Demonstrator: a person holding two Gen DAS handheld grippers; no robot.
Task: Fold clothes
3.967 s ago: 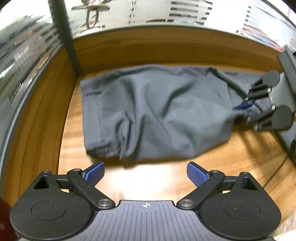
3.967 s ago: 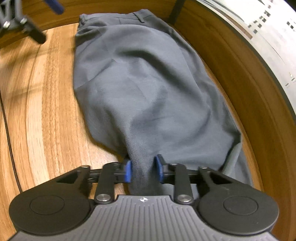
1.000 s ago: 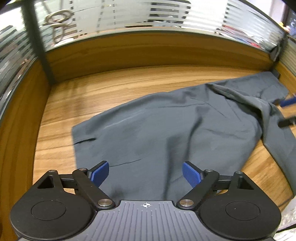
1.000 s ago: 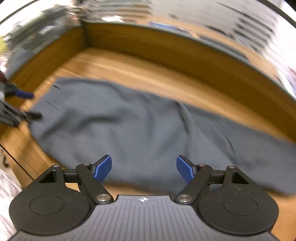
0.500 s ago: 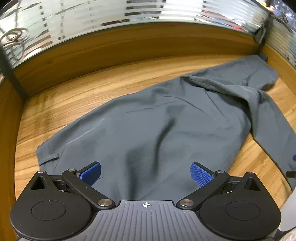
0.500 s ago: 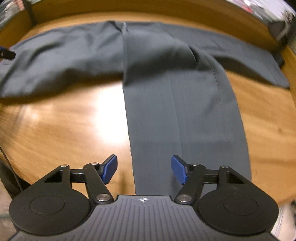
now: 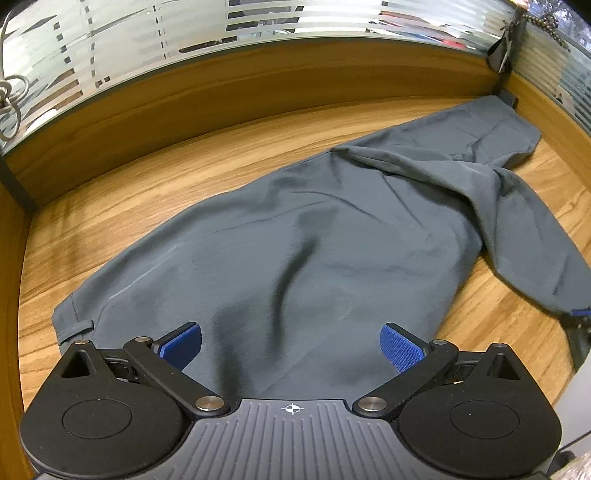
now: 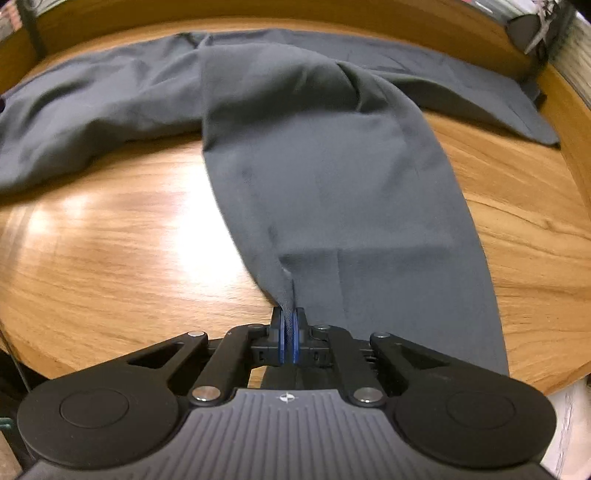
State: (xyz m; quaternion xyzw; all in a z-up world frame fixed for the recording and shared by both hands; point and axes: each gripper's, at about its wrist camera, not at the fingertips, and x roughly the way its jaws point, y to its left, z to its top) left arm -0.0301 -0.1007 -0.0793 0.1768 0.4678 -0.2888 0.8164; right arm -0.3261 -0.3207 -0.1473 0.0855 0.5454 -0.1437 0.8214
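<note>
Grey trousers (image 7: 332, 240) lie spread across the wooden table (image 7: 184, 177), waistband at the near left, legs running to the far right corner. My left gripper (image 7: 291, 343) hovers over the waist end, blue pads wide open, cloth below them but not pinched. In the right wrist view one trouser leg (image 8: 325, 177) runs toward me across the table (image 8: 129, 240). My right gripper (image 8: 288, 325) is shut on the edge of that leg near its hem, with a ridge of cloth rising between the pads. Its tip shows at the right edge of the left wrist view (image 7: 576, 325).
A raised wooden rim (image 7: 258, 85) with a frosted glass partition (image 7: 295, 22) above it bounds the table at the back and sides. A dark clip-like object (image 7: 500, 51) sits in the far right corner. The table's front edge (image 8: 44, 362) lies just beside my right gripper.
My right gripper swung down to the end of the trouser leg and closed on it. My left gripper slid a little along the waist end and its jaws widened.
</note>
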